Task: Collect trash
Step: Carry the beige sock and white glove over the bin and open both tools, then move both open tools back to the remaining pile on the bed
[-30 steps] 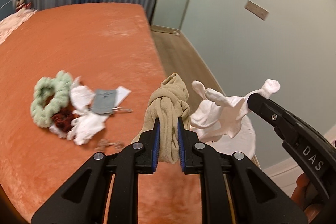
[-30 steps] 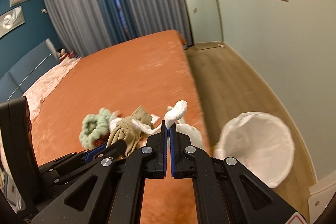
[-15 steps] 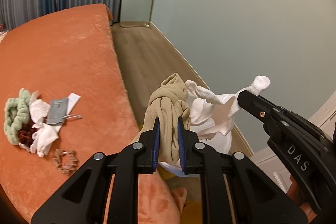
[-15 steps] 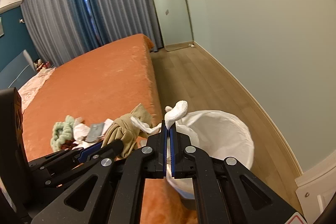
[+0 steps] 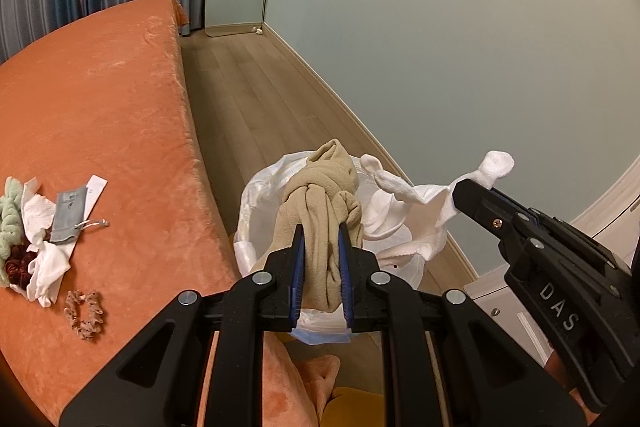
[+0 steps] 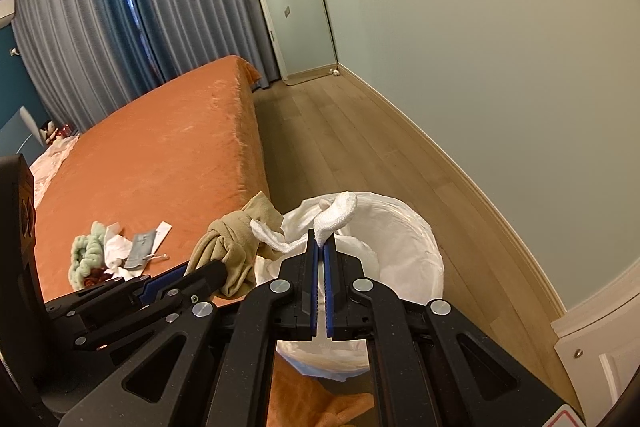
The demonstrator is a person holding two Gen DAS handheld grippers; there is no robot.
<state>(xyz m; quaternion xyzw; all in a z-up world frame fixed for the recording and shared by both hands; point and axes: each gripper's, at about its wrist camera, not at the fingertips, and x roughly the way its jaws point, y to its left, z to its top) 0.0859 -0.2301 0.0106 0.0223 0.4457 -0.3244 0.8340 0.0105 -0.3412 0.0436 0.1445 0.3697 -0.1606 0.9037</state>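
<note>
My left gripper (image 5: 320, 233) is shut on a knotted beige cloth (image 5: 320, 195) and holds it above the white-lined trash bin (image 5: 256, 203) beside the bed. My right gripper (image 6: 322, 239) is shut on a crumpled white tissue (image 6: 336, 213), also over the bin (image 6: 404, 247). In the left wrist view the right gripper (image 5: 468, 189) enters from the right with the tissue (image 5: 412, 203) hanging from it. In the right wrist view the left gripper (image 6: 208, 269) shows at lower left with the beige cloth (image 6: 232, 239).
The orange bed (image 5: 100, 107) still carries a pile: a green scrunchie (image 5: 10, 211), white tissues (image 5: 44, 263), a grey tag pouch (image 5: 68, 213), a dark red scrunchie (image 5: 16, 265) and a beige scrunchie (image 5: 86, 313). Wooden floor (image 5: 256, 87) runs between bed and wall. A mirror (image 6: 296, 3) leans far back.
Both grippers have swung right, off the bed and over the trash bin, each still holding its item. The pile on the bed has shifted to the left of view.
</note>
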